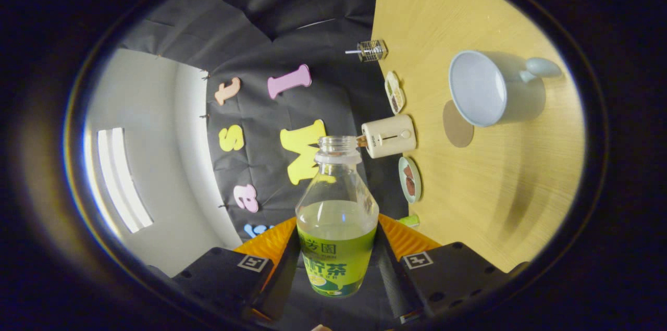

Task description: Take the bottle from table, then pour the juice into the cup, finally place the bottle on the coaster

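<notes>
My gripper [337, 263] is shut on a clear uncapped bottle [336, 216] with a green label and pale yellow-green juice inside. The whole view is rolled sideways, so the wooden table [484, 206] stands like a wall to the right of the bottle. The bottle's open mouth points ahead, away from the fingers, with the juice level near its shoulder. A pale blue cup [490, 88] with a handle sits on the table well beyond and right of the bottle mouth. A round brown coaster [457, 124] lies flat on the table right beside the cup.
Along the table's far edge by the booth wall stand a cream-coloured appliance [390, 136], a small dish with dark pieces [410, 180], a divided snack plate [394, 92] and a wire holder [371, 50]. A green thing [410, 220] lies near the right finger.
</notes>
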A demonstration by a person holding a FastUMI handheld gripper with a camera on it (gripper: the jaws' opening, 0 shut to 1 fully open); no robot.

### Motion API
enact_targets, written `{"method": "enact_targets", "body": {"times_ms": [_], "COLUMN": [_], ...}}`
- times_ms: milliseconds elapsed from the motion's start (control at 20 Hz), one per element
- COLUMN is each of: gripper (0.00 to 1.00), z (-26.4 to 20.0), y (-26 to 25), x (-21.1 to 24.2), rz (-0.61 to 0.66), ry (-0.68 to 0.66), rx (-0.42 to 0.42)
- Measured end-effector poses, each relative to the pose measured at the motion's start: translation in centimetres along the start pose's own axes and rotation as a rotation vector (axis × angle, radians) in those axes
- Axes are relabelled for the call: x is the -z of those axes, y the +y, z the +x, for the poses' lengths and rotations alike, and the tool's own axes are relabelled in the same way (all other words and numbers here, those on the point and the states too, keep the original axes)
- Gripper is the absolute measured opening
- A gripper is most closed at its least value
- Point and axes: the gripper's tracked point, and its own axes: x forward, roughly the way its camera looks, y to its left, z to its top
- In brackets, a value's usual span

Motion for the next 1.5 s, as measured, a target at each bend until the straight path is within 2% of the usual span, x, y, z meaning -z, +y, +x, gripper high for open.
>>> {"method": "enact_targets", "body": {"times_ms": [100,250,1350,1500], "gripper": [0.78,0.79,0.78,0.78], "z": [0.2,0.4,-0.5,-0.5], "y": [0.2,-0.3,1.1,1.8], "x": [0.1,-0.1,-1.9,-1.9], "rz": [0.029,0.043,0.185,0.203], "ry": [0.001,0.006,-0.024,-0.021], "rx": [-0.021,-0.002,-0.017,-0.057]}}
